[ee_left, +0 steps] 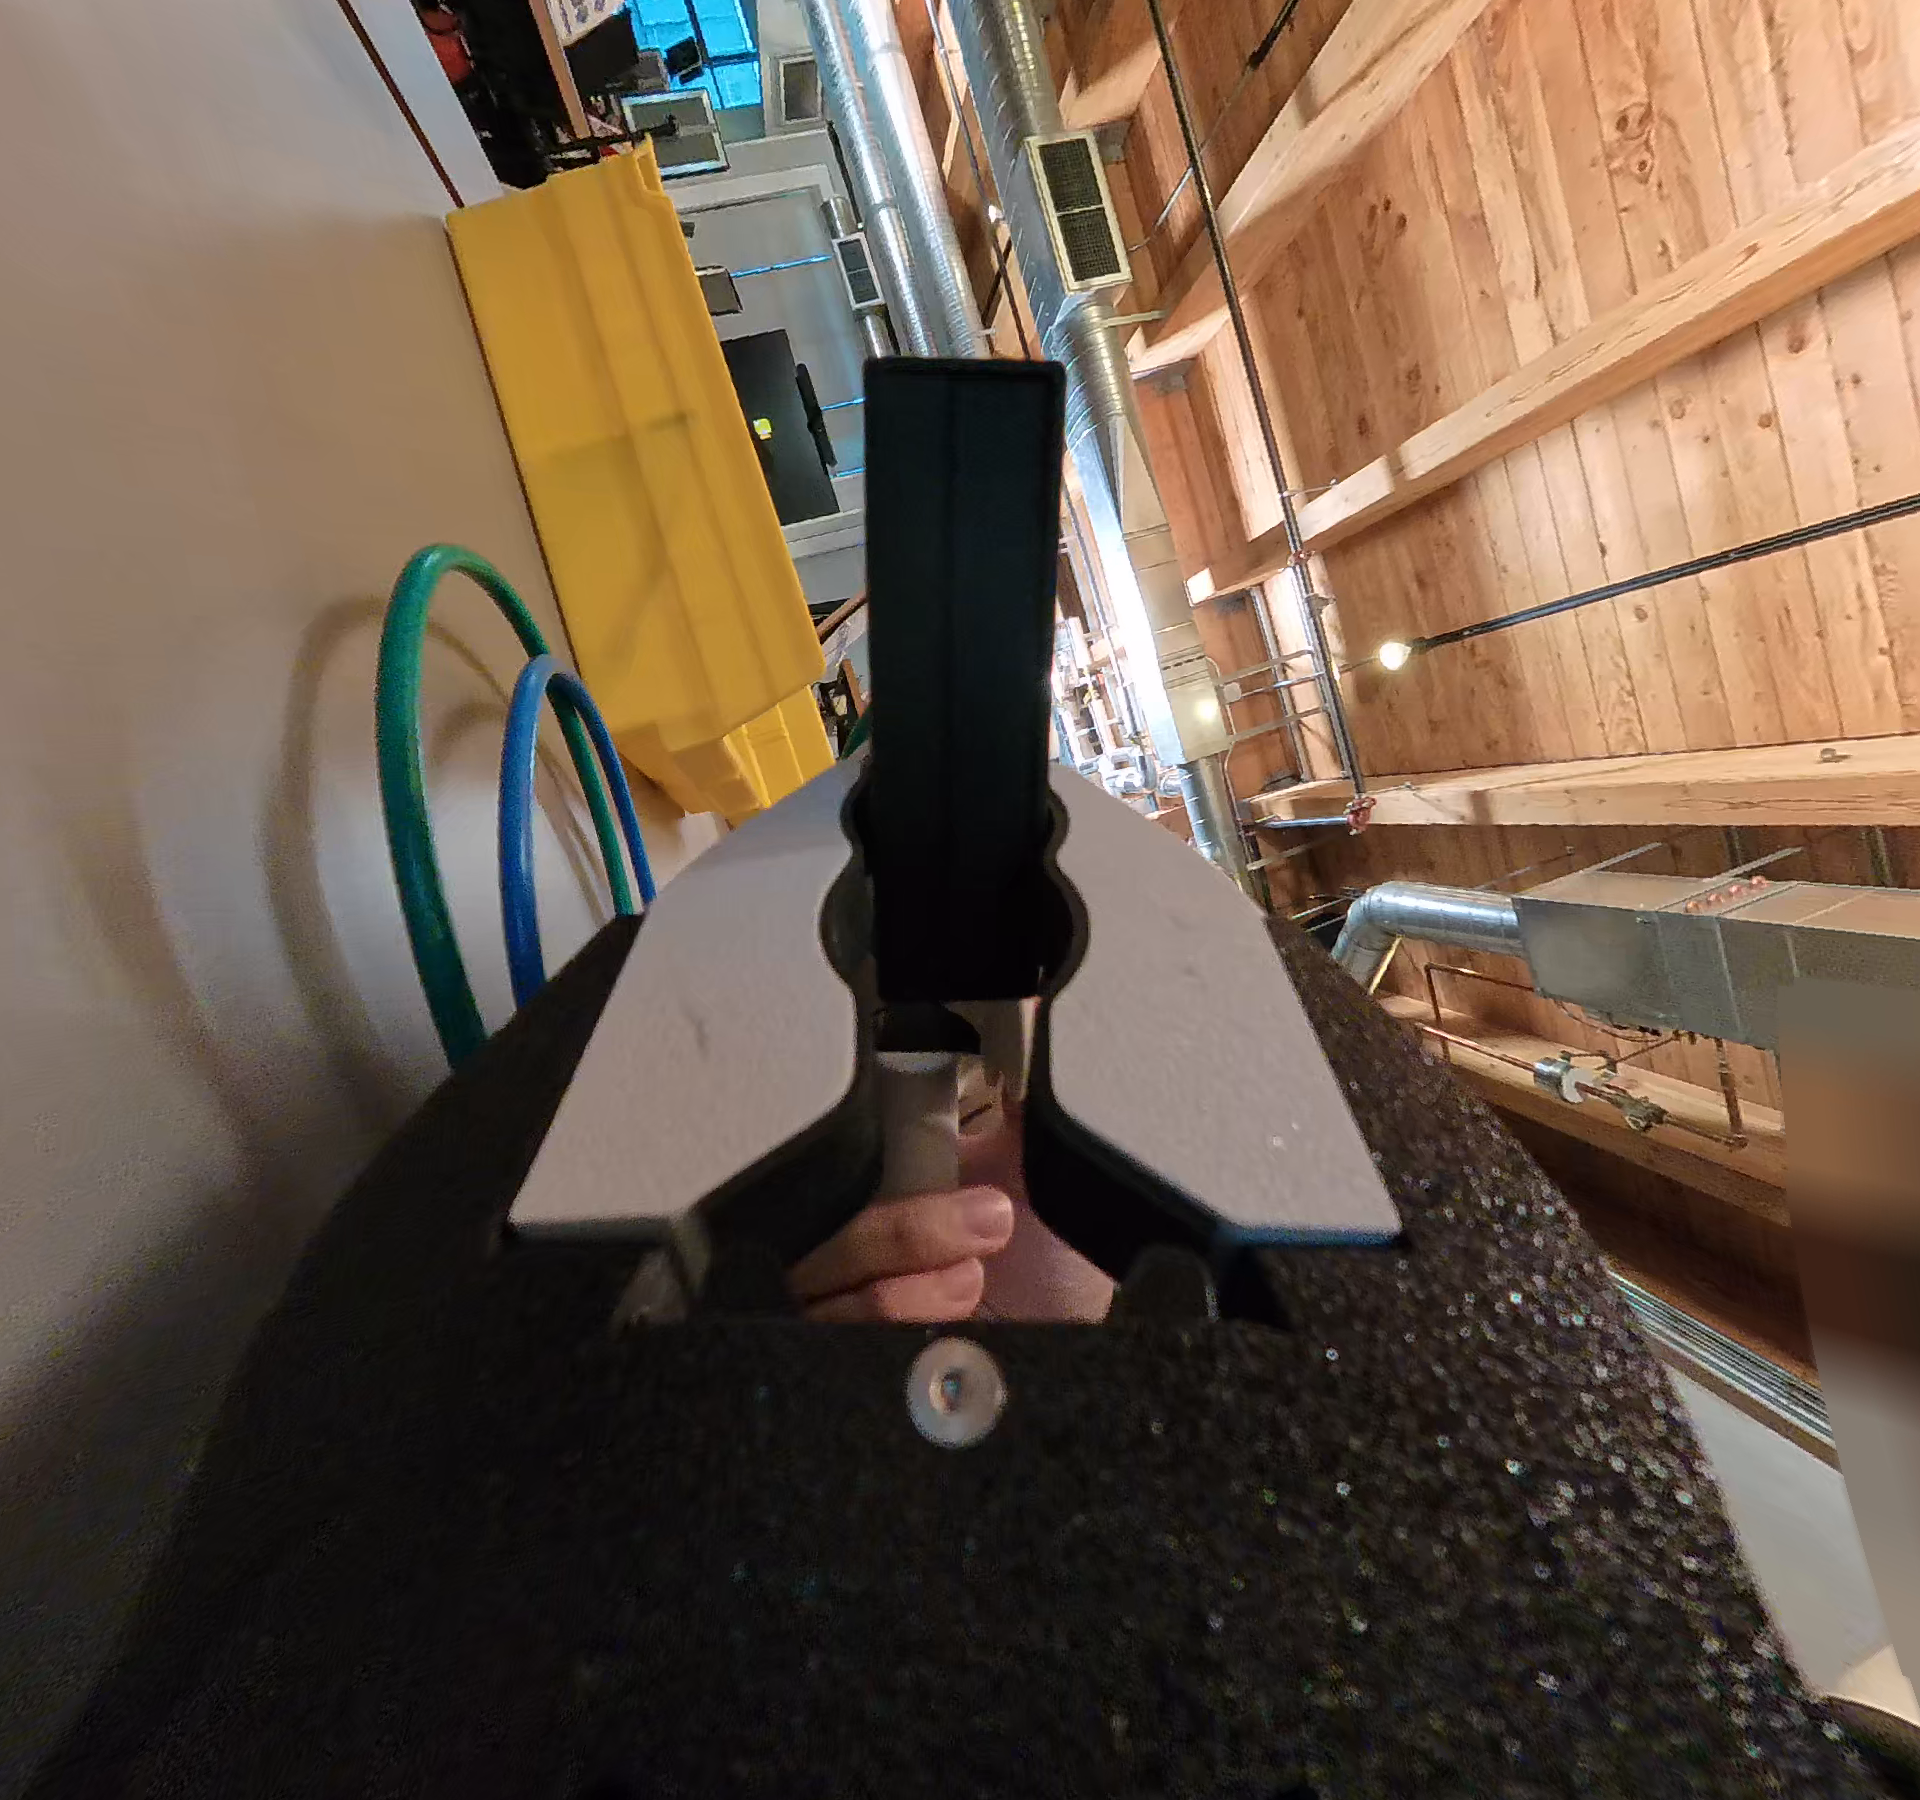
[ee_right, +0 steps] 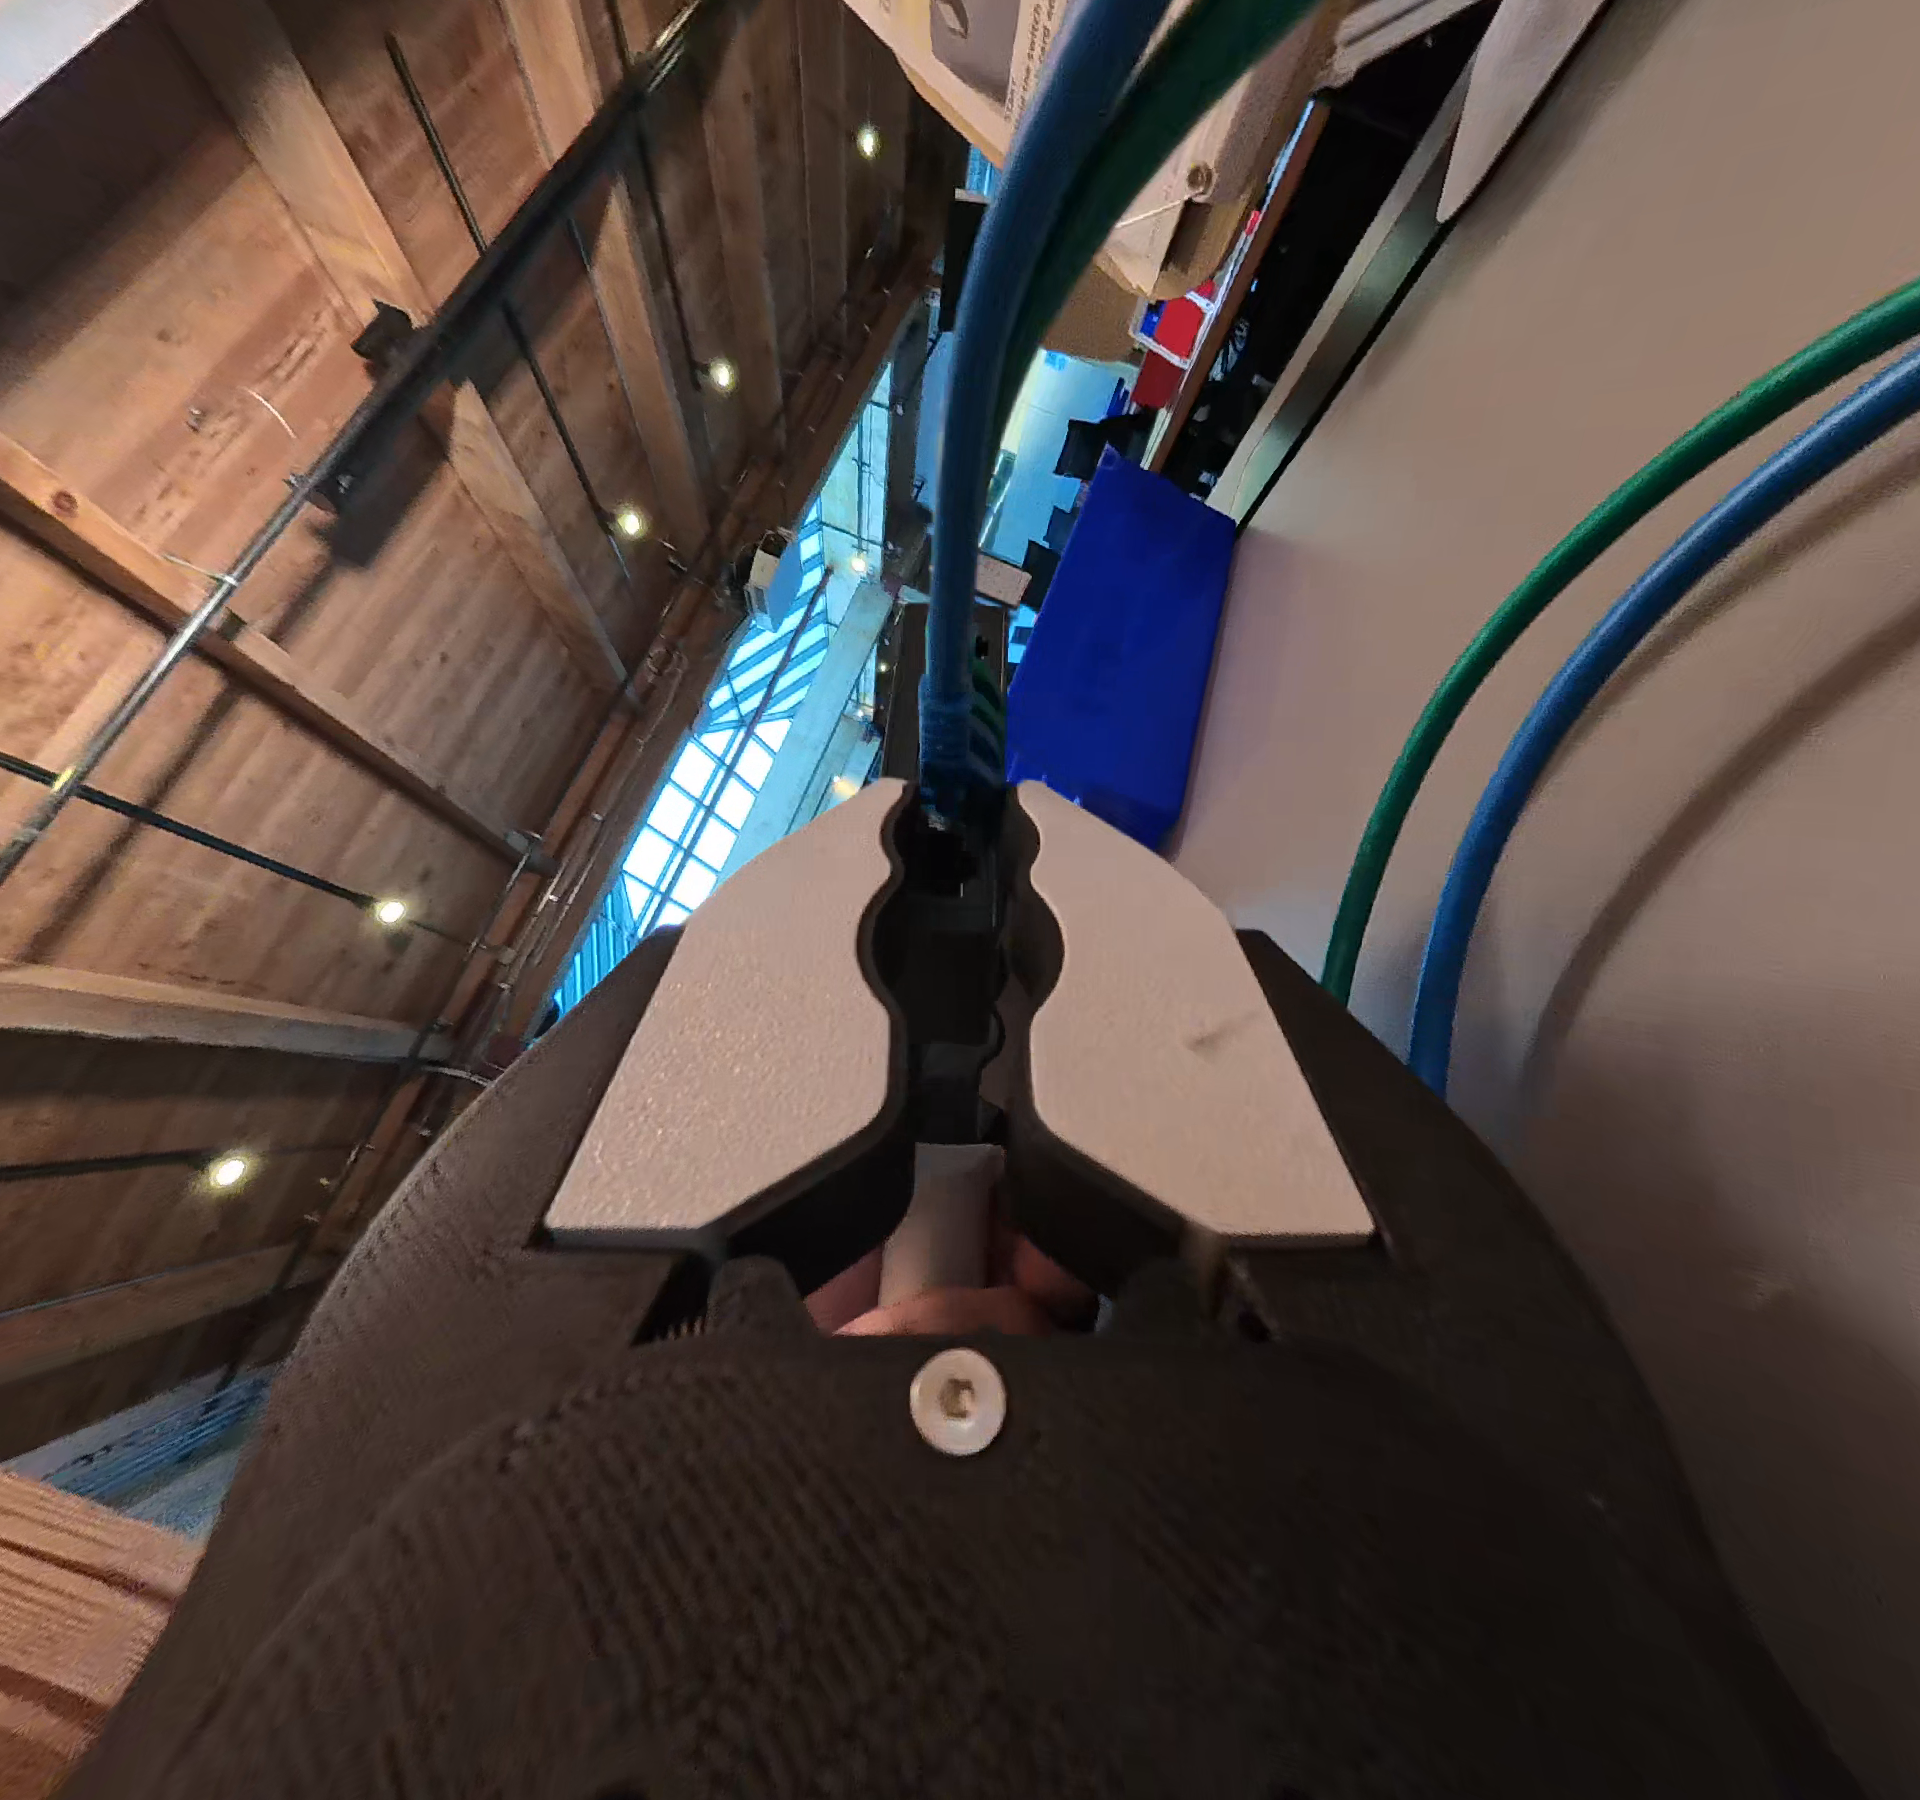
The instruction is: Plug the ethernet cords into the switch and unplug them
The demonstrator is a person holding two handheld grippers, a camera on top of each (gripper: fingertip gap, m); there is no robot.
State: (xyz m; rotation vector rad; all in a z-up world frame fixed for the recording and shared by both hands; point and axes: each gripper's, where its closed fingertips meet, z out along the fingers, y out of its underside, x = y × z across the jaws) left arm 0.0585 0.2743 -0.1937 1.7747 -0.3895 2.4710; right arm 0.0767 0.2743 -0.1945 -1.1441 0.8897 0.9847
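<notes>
In the left wrist view my left gripper [ee_left: 956, 815] is shut on the black switch [ee_left: 961, 607], which sticks out past the fingertips, narrow side towards the camera. A green cord [ee_left: 400, 763] and a blue cord [ee_left: 516, 815] loop over the beige table at the left. In the right wrist view my right gripper [ee_right: 954, 815] is shut on a black body [ee_right: 951, 929] that looks like the switch. The blue cord's plug [ee_right: 943, 742] enters it just past the fingertips. A green cord [ee_right: 1195, 77] runs beside the blue one. Neither view shows the other gripper.
A yellow bin [ee_left: 623, 462] lies on the beige table [ee_left: 187, 503] behind the cord loops. A blue bin [ee_right: 1117, 649] stands on the table [ee_right: 1714, 815] in the right wrist view, with slack green [ee_right: 1538, 597] and blue [ee_right: 1621, 649] cords. Both cameras tilt up at a wooden ceiling.
</notes>
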